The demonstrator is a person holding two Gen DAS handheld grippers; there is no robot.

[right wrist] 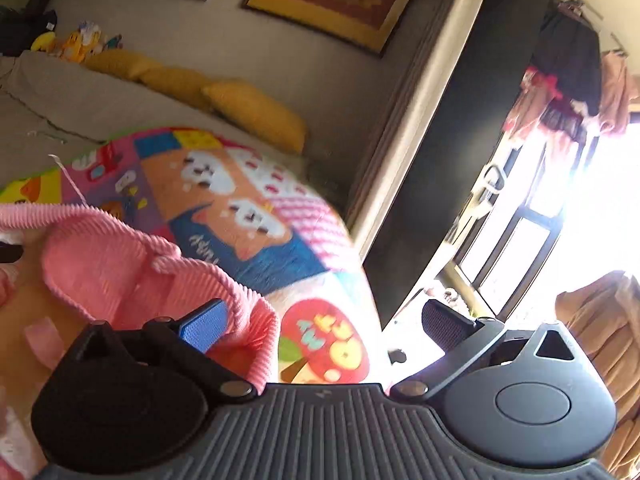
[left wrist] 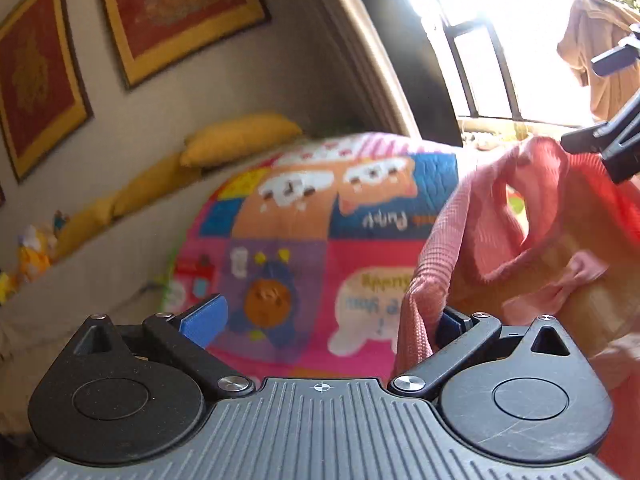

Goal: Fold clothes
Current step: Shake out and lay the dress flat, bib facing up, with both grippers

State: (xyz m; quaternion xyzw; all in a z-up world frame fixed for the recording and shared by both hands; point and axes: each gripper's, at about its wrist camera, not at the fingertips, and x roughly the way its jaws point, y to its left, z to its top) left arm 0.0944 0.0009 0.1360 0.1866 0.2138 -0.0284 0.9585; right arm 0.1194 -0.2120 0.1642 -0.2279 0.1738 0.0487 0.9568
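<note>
Slippage threatens: your left gripper (left wrist: 328,320) and right gripper (right wrist: 326,320) gape wide, pink knit top (left wrist: 500,216) merely draped on one finger each.

A patchwork quilt (left wrist: 320,232) is spread on a bed; yellow pillows (right wrist: 256,114) are lined along the wall under framed red pictures (left wrist: 180,8).

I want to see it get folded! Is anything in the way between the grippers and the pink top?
Nothing visible is in the way. The pink knit top drapes over one finger of the left gripper and one finger of the right gripper, both with jaws wide apart. Below lies the colourful mat, bare where it shows.
</note>
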